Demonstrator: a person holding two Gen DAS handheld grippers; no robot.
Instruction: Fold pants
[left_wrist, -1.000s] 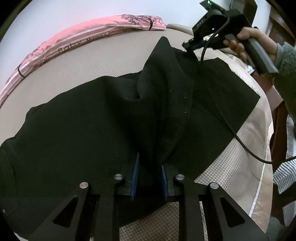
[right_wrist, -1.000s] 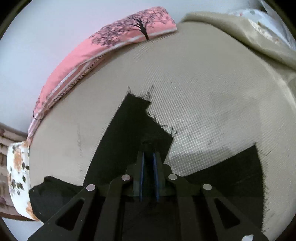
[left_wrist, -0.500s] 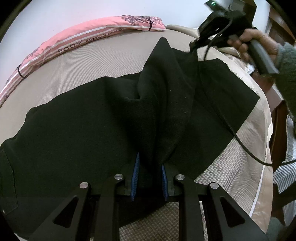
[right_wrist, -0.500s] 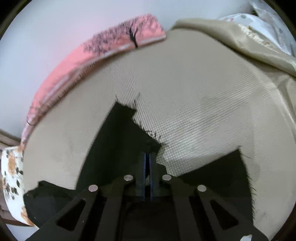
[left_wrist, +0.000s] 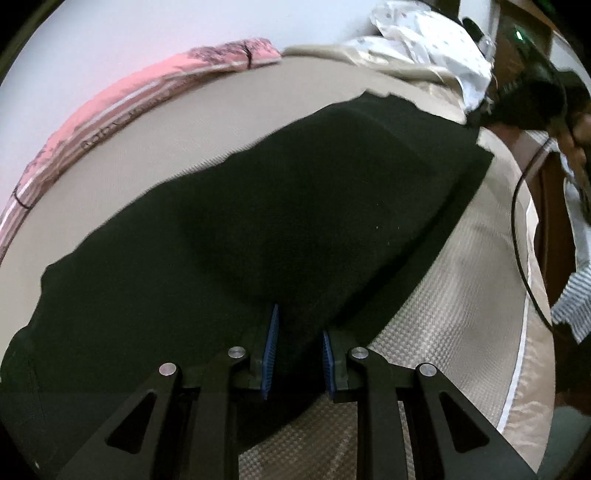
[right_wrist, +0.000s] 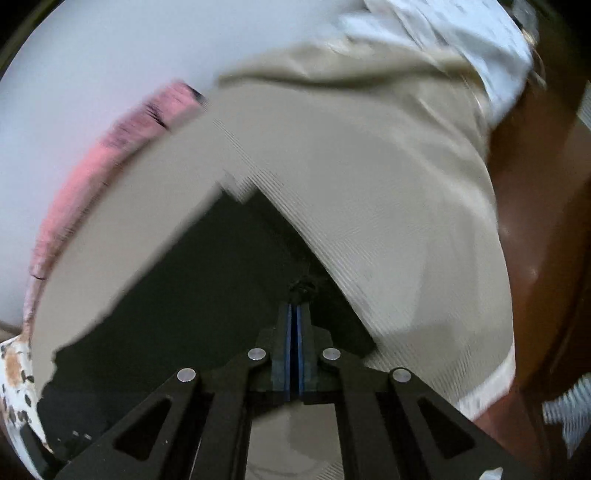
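Observation:
Black pants (left_wrist: 258, 221) lie spread across a beige mattress (left_wrist: 461, 332), one leg folded over the other toward the far right. My left gripper (left_wrist: 298, 350) is shut on a thick bunch of the pants' near edge, blue pads pressed on the cloth. My right gripper (right_wrist: 295, 325) is shut tight on a corner of the pants (right_wrist: 207, 314) and holds it stretched above the mattress (right_wrist: 369, 203). The right gripper's body (left_wrist: 535, 85) shows at the far right of the left wrist view, with the hand holding it.
A pink pillow (left_wrist: 147, 99) lies along the wall at the far edge. A crumpled white cloth (left_wrist: 432, 48) and beige bedding (left_wrist: 388, 74) sit at the head end. Brown wooden furniture (right_wrist: 546, 240) stands right of the bed. A black cable (left_wrist: 517, 221) hangs from the right gripper.
My right gripper has pulled the pant leg to the right, and the raised fold has flattened over the other leg. Both views have swung right and blurred. Both grips are unchanged.

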